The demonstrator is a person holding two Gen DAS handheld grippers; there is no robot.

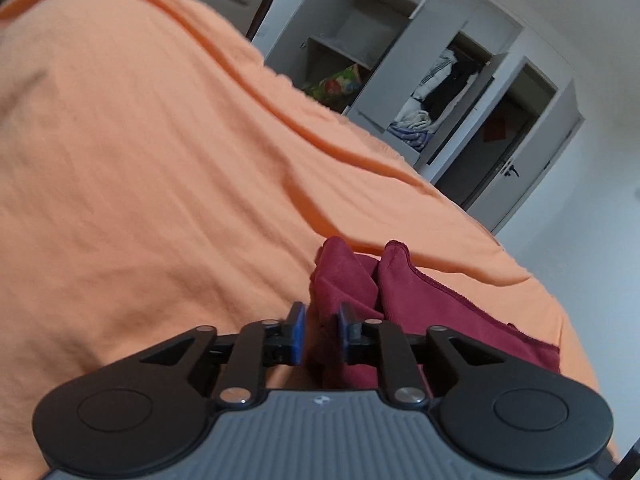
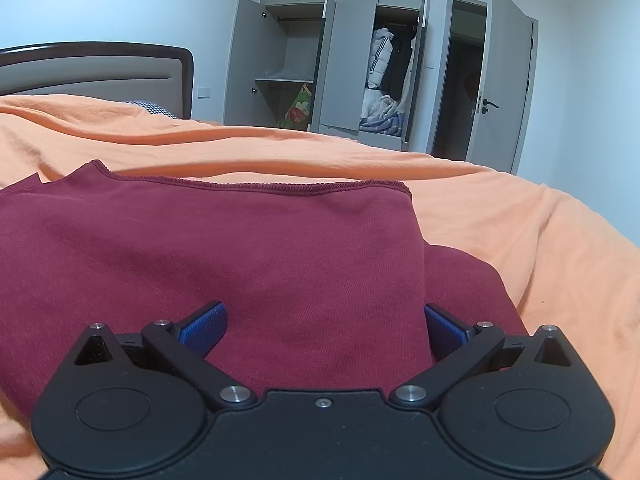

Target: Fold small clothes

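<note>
Left tool (image 1: 319,330): pads nearly together, pinching a bunched fold of the maroon garment (image 1: 360,280).
Right tool (image 2: 325,330): spread wide, holding nothing, low over the cloth.
Garment: on the orange bedsheet (image 2: 500,216); hemmed edge (image 2: 280,190) ahead of right tool.
Open room: bare sheet left of left tool, right of right tool.

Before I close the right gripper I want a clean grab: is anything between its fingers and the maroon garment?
Nothing visible. The right gripper is open, its blue pads straddling the folded edge of the maroon garment, which lies directly on the orange bedsheet. No other item sits between them.
</note>
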